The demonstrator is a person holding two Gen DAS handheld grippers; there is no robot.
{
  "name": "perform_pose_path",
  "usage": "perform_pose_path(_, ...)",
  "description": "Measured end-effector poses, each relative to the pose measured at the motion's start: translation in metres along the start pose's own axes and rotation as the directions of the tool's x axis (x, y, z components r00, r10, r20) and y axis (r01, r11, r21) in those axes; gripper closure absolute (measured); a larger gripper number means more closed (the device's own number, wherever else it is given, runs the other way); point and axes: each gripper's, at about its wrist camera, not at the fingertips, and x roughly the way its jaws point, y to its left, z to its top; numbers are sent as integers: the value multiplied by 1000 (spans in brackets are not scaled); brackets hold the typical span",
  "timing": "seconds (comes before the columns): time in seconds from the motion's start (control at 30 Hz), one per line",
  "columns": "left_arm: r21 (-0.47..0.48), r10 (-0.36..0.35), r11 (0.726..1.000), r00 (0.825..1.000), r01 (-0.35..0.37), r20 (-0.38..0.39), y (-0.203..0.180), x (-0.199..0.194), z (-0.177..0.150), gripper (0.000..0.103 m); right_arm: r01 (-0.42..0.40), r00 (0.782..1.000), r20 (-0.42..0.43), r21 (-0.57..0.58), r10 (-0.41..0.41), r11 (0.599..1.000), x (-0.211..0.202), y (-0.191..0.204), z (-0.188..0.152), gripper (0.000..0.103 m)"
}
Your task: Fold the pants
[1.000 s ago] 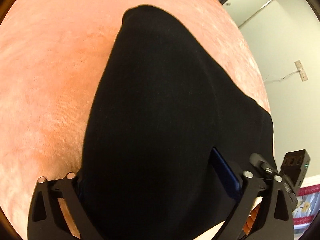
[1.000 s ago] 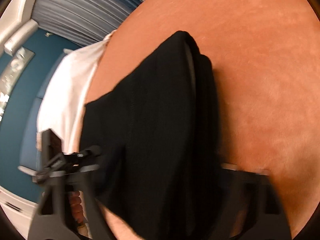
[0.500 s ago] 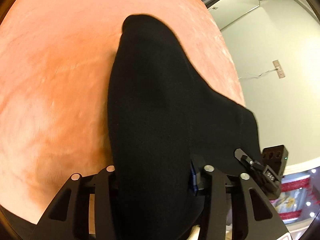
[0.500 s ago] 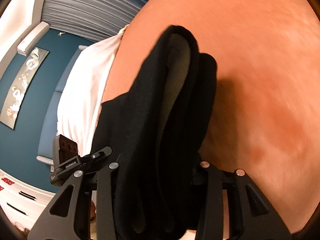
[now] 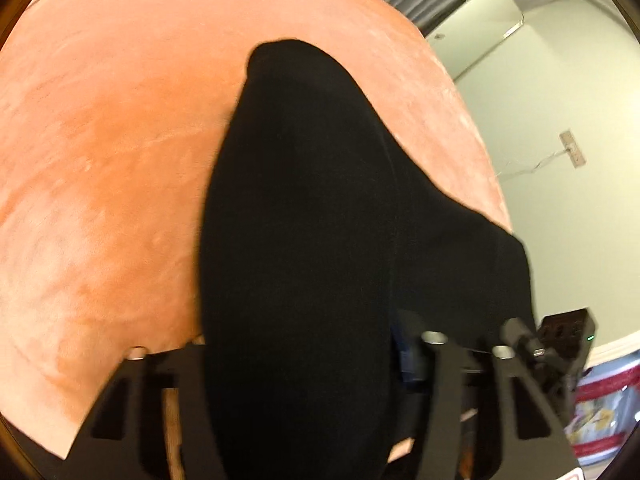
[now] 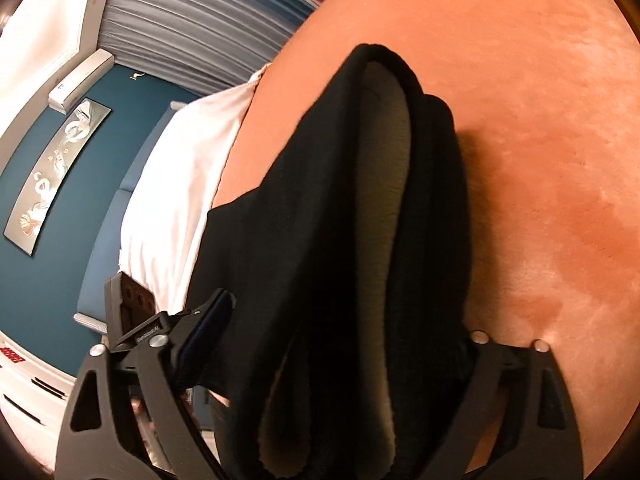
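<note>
Black pants (image 5: 320,240), long axis running away over the orange blanket (image 5: 100,160); near end clenched by left gripper (image 5: 304,364) and right gripper (image 6: 332,344).

You get almost nothing legible here. In your right wrist view, a small line of white lettering (image 6: 149,334) runs along the black bracket of the other tongs (image 6: 160,344), but it is too small and blurred to spell out. At the lower left edge, red characters (image 6: 10,354) sit on a white surface, also unreadable. Your left wrist view shows no readable writing.
</note>
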Motion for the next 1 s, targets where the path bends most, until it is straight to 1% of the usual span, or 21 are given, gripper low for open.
perform_pose_path(0.03,5,3,1000,1000,-3,5,-4,-1,1,64,60,998,-4,-10,-60,998,0,6,0,37)
perform_pose_path(0.07,22,18,1000,1000,-18,14,-9,-4,0,66,88,996,-2,-9,-88,996,-4,6,-1,48)
perform_pose_path(0.1,36,26,999,999,-27,20,-13,-8,-3,68,55,998,5,-1,-55,998,-9,7,-2,59)
perform_pose_path(0.13,62,47,997,998,-49,32,-20,-12,-6,68,50,999,12,-6,-50,999,-14,10,-4,64)
perform_pose_path(0.2,123,89,988,994,-95,58,-37,-26,-15,69,66,997,30,-46,-64,997,-25,26,-7,68)
perform_pose_path(0.27,189,118,973,988,-135,102,-57,-43,-22,70,81,996,43,-82,-78,993,-33,41,-9,69)
perform_pose_path(0.37,238,109,961,985,-138,132,-73,-63,-23,70,76,996,63,-128,-69,989,-43,60,-10,70)
perform_pose_path(0.4,258,122,953,981,-157,148,-80,-70,-23,70,71,995,74,-145,-61,987,-47,68,-10,70)
perform_pose_path(0.47,274,138,944,975,-183,173,-81,-83,-23,70,61,995,91,-161,-47,985,-54,74,-8,70)
perform_pose_path(0.5,283,144,939,972,-193,185,-82,-88,-21,70,51,994,102,-173,-33,984,-54,85,-4,70)
perform_pose_path(0.6,305,148,928,962,-215,228,-87,-110,-19,70,38,992,126,-205,-12,978,-65,99,1,70)
perform_pose_path(0.83,342,130,908,939,-242,318,-108,-143,-6,70,22,983,181,-267,28,964,-85,125,20,70)
perform_pose_path(1.0,363,110,897,923,-252,368,-127,-158,13,70,15,974,219,-305,55,952,-98,143,40,70)
